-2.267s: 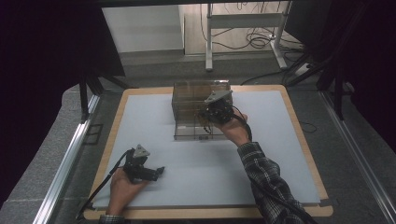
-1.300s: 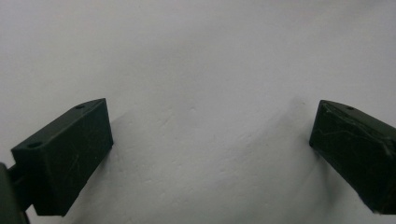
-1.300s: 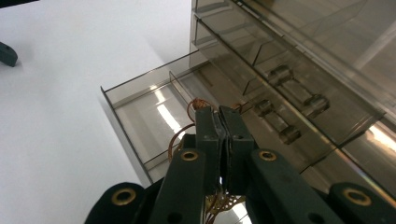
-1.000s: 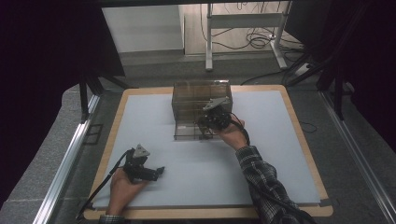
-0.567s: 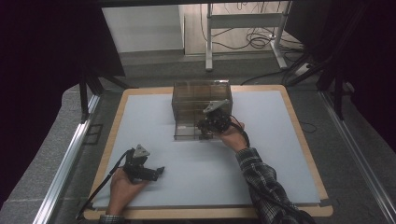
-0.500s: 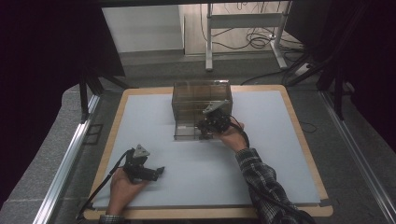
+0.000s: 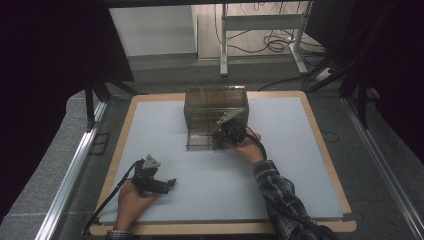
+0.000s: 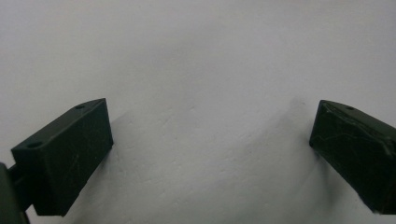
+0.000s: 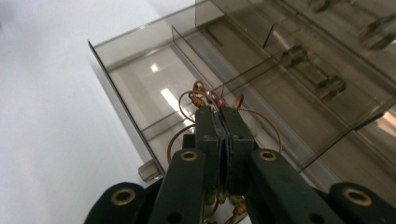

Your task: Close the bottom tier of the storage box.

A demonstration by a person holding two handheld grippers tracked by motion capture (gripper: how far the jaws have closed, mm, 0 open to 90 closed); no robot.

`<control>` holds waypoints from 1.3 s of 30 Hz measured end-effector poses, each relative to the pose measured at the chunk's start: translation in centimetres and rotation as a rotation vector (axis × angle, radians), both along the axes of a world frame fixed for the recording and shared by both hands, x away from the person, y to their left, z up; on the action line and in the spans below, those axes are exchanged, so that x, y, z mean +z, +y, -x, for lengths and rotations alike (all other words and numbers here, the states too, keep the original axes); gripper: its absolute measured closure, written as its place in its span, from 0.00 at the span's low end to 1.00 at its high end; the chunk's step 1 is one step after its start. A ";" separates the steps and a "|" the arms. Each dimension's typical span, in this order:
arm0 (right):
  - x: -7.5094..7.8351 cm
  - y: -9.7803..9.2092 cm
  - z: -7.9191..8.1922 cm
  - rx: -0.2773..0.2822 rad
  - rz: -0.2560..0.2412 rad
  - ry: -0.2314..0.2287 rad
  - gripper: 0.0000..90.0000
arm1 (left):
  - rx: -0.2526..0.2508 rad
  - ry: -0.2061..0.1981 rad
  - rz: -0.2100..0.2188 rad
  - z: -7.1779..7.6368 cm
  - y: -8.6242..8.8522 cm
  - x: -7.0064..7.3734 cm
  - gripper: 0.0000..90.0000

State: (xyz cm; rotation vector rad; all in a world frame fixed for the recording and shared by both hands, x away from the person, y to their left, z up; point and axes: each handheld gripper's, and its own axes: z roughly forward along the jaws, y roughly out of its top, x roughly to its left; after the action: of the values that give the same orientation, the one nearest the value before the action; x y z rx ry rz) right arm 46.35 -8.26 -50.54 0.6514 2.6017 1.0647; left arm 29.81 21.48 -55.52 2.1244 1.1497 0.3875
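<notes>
A smoky clear drawer cabinet (image 7: 215, 102) stands at the back middle of the white mat (image 7: 300, 150). Its bottom drawer (image 7: 199, 142) is pulled out toward me. My right gripper (image 7: 221, 139) hovers at that drawer's right end. In the right gripper view the right gripper (image 9: 221, 112) is shut on a coil of copper-coloured wire (image 9: 186, 100) with small beads, held above the open drawer (image 9: 140, 79). Near the front left, my left gripper (image 7: 170, 183) rests low on the mat. The left gripper (image 8: 210, 130) is open, its fingers (image 8: 65, 154) wide apart over bare white surface.
The mat lies on a wooden board (image 7: 320, 125) with a raised rim. Metal rails (image 7: 75, 165) run along both sides of the table. A desk frame and cables (image 7: 270, 40) stand on the floor beyond the far edge.
My right gripper has moved a little toward me and left, from the cabinet's front down to the open drawer, still holding the wire. The left hand has stayed put.
</notes>
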 end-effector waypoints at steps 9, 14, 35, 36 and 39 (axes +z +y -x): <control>-1.0 -0.1 -0.2 -0.010 0.009 0.016 0.96 | 0.000 0.000 0.000 0.0 0.0 0.0 0.00; -1.2 0.0 -0.2 -0.010 0.048 -0.002 0.95 | 0.000 0.000 0.000 0.0 0.0 0.0 0.00; -1.0 -0.4 -0.1 -0.037 0.029 -0.010 0.86 | 0.000 0.000 0.000 0.0 0.0 0.0 0.00; -0.9 -0.4 -0.1 -0.036 0.029 -0.014 0.86 | 0.000 0.000 0.000 0.0 0.0 0.0 0.00; -0.4 -0.4 0.1 -0.033 0.025 -0.026 0.84 | 0.000 0.000 0.000 0.0 0.0 0.0 0.00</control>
State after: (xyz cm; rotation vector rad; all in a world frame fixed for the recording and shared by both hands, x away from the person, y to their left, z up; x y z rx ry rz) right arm 46.29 -8.62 -50.95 0.6676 2.5691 1.0229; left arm 29.81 21.47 -55.52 2.1244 1.1497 0.3877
